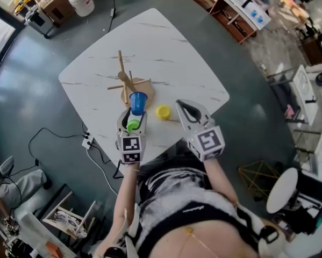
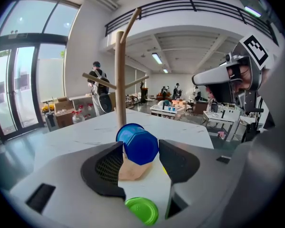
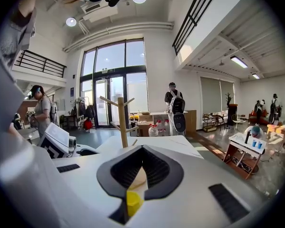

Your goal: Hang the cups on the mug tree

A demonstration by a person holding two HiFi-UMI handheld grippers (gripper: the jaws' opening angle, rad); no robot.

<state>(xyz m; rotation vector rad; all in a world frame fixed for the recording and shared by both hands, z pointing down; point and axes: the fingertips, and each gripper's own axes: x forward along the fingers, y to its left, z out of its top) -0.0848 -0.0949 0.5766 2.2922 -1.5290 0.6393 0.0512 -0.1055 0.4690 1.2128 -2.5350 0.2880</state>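
White marble table (image 1: 171,52), seen from above and along each gripper.

(a) Wooden mug tree (image 1: 126,82): stands upright on its round base near the table's middle. All of its visible pegs are bare.

(b) Blue cup (image 1: 138,102): sits in front of the trunk, over the base's near edge and clear of the table. It is tilted, with the mouth up and away and the octagonal bottom toward the left gripper's camera.

(c) Left gripper (image 2: 140,151): points at the tree. Its 2 jaws stand apart with the blue cup clamped between them at their tips.

(d) Green cup (image 1: 133,126): lies low beneath the left gripper and shows through the gap behind its jaws.

(e) Yellow cup (image 1: 163,112): rests on the table between the 2 grippers, just left of the right gripper's tips. Nothing grips it.

(f) Right gripper (image 3: 141,151): jaws pressed together with nothing between them, aimed toward the tree.
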